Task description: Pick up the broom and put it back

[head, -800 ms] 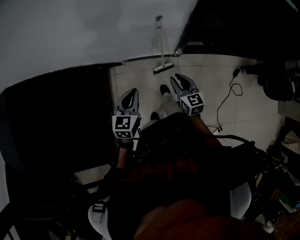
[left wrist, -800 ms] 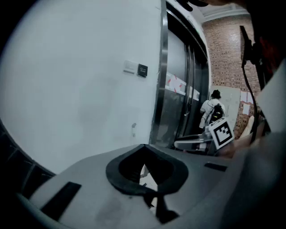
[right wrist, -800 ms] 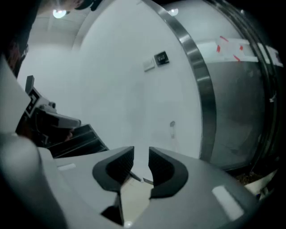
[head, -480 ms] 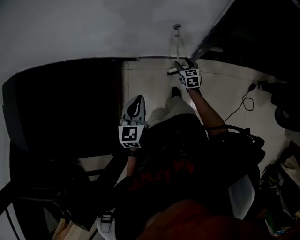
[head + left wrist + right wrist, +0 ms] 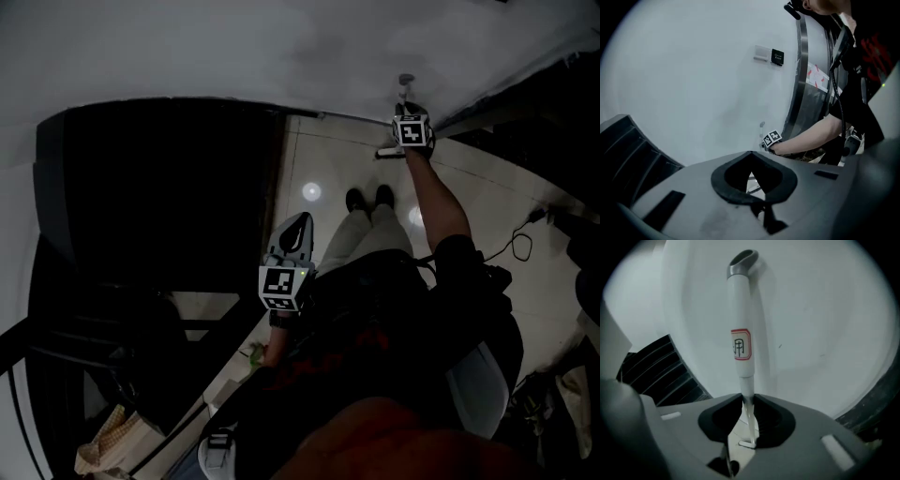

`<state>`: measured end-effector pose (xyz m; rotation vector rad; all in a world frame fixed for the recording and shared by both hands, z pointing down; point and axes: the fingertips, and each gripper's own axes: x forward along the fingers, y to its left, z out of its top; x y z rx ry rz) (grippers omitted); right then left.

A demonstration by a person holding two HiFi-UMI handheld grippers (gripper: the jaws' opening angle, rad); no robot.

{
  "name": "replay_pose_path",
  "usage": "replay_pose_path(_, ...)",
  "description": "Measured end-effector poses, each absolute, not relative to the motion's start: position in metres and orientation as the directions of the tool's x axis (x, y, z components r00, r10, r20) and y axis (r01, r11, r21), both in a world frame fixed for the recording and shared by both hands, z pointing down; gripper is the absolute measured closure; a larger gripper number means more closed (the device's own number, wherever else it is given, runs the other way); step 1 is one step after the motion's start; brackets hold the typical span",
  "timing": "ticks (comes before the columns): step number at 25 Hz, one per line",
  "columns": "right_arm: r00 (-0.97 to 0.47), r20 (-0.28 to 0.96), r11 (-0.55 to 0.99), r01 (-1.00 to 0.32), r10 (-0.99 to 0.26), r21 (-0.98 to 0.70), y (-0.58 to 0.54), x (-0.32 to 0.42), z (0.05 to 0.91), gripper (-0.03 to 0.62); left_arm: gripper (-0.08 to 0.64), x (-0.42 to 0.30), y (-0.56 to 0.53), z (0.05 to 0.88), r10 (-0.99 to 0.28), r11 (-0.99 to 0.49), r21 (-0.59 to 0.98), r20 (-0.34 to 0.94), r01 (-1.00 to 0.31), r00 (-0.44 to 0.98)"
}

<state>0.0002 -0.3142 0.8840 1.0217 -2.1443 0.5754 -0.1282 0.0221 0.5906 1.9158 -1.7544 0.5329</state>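
Note:
The broom [image 5: 405, 86] stands upright against the white wall, its head [image 5: 388, 152] on the tiled floor. My right gripper [image 5: 410, 112] is stretched out to it and is shut on the white handle [image 5: 741, 333], which rises between the jaw tips; the broom head [image 5: 746, 443] shows below through the jaws. In the left gripper view the broom's top [image 5: 761, 125] and the right gripper's marker cube [image 5: 771, 138] appear far ahead. My left gripper [image 5: 301, 221] hangs near my body, shut and empty [image 5: 750, 153].
A large black piece of furniture [image 5: 159, 187] fills the left side next to the tiled floor [image 5: 309, 164]. My feet [image 5: 368, 199] stand just short of the broom. A cable [image 5: 525, 230] lies on the floor at the right. A dark metal frame [image 5: 801, 70] runs beside the wall.
My right gripper has reached forward from beside my body to the broom handle and closed round it. I have stepped nearer to the wall. The left gripper stayed by my body.

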Motion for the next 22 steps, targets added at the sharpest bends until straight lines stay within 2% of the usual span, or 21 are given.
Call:
replay_pose_path(6,-0.511,0.709,0.682,-0.729,-0.486,-0.058,-0.222,0.007,0.852,0.515,0.555,-0.132,-0.016,0.571,-0.834,-0.130,0.104,0.526,-0.986,0.165)
replay_pose_path(10,-0.578,0.620,0.699,-0.712,-0.530,-0.067,-0.175,0.031,0.769,0.514,0.555,-0.127,-0.052,0.557,-0.865,-0.210,0.095,0.446,-0.973,0.231)
replay_pose_path(18,-0.698,0.231,0.694,-0.711,-0.678,-0.111,-0.138,0.046,0.507,0.512,0.555,-0.133,-0.092,0.515,-0.893,-0.266,0.197,0.319,-0.944,0.318)
replay_pose_path(22,-0.754,0.005,0.750,-0.653,-0.657,-0.105,-0.129,0.031,0.400,0.514,0.555,-0.140,-0.104,0.489,-0.908,-0.292,0.190,0.251,-0.937,0.334)
